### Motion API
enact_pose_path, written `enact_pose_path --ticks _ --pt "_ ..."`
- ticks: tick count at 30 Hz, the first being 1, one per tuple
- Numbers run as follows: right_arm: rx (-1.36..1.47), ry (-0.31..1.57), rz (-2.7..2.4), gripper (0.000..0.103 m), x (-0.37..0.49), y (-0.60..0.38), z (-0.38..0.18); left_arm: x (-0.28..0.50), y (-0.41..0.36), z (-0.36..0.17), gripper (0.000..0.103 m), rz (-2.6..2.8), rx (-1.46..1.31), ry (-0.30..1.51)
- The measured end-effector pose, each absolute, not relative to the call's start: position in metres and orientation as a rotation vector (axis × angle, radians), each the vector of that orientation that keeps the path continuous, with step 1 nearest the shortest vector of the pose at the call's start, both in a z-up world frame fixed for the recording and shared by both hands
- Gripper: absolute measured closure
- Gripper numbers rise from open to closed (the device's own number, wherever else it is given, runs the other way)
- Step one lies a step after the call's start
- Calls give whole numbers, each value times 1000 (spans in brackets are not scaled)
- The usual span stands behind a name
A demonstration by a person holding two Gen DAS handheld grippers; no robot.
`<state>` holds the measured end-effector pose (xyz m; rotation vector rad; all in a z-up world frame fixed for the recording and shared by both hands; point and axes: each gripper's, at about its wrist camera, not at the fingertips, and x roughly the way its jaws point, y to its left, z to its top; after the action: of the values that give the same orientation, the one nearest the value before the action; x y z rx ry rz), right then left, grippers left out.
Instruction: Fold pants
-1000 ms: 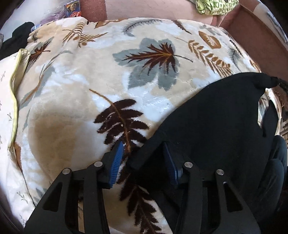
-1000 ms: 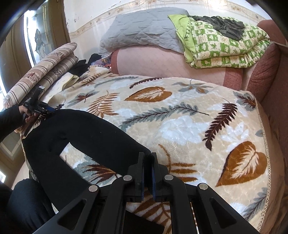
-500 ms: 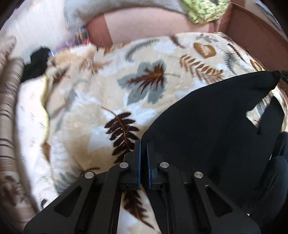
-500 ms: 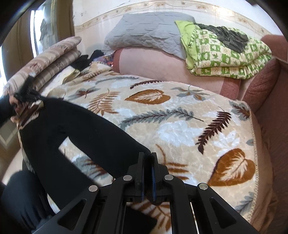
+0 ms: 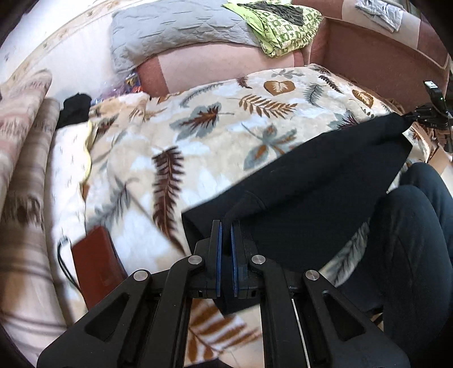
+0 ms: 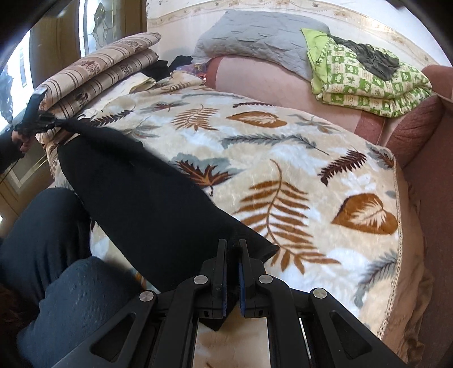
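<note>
A brown wallet-like case [image 5: 94,263] with a black cord is seen only in the left wrist view, lying on the leaf-patterned blanket [image 5: 215,136] beside the left gripper [image 5: 225,226]. A window [image 6: 96,22] and 2 stacked striped cushions [image 6: 93,73] are shown clearly only in the right wrist view. The grey quilted pillow [image 6: 254,36] and the green patterned bedding [image 6: 368,82] appear in both views.

1 pair of black pants [image 5: 311,192] is stretched over the near edge of the blanket, above the person's 2 dark-clad knees [image 5: 410,240]. Its long axis runs from one gripper to the other, along the bed's near edge. In the left wrist view it points away toward the upper right, where it is pinched by the right gripper [image 5: 419,117]. In the right wrist view the pants [image 6: 147,198] point toward the upper left, where the left gripper [image 6: 36,121] is seen at a hand [image 6: 21,141].

2 grippers are counted. The left gripper's jaws are closed on a fold of the black fabric. The right gripper [image 6: 232,249] is likewise clamped on the other end of the pants.
</note>
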<state>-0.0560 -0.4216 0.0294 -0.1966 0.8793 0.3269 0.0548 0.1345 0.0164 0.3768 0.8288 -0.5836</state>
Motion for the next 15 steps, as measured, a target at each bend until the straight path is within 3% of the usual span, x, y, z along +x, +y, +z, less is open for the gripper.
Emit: enact_pose_path --ticks 15 --pt "-372 1004 428 98 -89 -404 -8 19 151 -10 99 -596 287 855"
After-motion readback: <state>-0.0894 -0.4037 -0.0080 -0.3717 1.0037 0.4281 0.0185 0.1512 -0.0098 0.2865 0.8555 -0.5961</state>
